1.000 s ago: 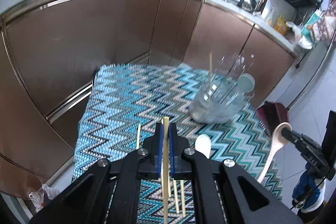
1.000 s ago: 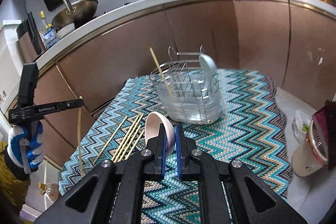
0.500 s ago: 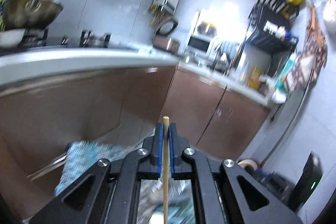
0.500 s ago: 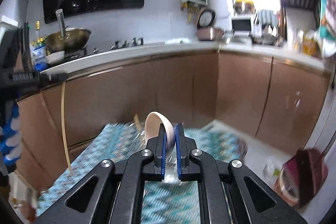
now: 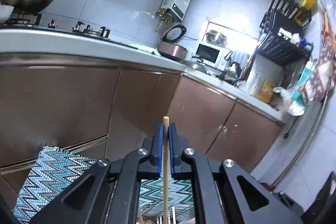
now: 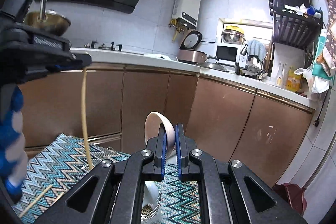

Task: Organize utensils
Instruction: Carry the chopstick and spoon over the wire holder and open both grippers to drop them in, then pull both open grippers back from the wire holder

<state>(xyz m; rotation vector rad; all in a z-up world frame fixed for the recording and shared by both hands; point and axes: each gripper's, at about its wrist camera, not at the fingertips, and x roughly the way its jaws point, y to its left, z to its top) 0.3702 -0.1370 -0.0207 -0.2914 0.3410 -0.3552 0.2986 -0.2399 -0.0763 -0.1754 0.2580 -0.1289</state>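
Observation:
My left gripper (image 5: 166, 129) is shut on a wooden chopstick (image 5: 165, 171), which stands upright between the blue pads and pokes a little above them. In the right wrist view, the left gripper (image 6: 84, 62) is at the left, with the chopstick (image 6: 84, 119) hanging straight down from it over the zigzag cloth (image 6: 52, 161). My right gripper (image 6: 169, 129) is shut on a pale wooden spoon (image 6: 156, 125), whose bowl sticks up left of the pads. The wire utensil holder (image 6: 152, 205) sits low beneath the right gripper, mostly hidden.
Loose chopsticks (image 6: 35, 201) lie on the cloth at the lower left. Brown cabinet fronts (image 5: 63, 102) and a white counter (image 5: 84, 41) rise behind the cloth. A blue-gloved hand (image 6: 10, 140) holds the left gripper's handle. A dark red bin (image 6: 292, 196) stands on the floor, right.
Both grippers have risen and tipped upward, so the cloth and holder have dropped to the bottom of both views. Each still grips its utensil, and the left gripper has come nearer the right.

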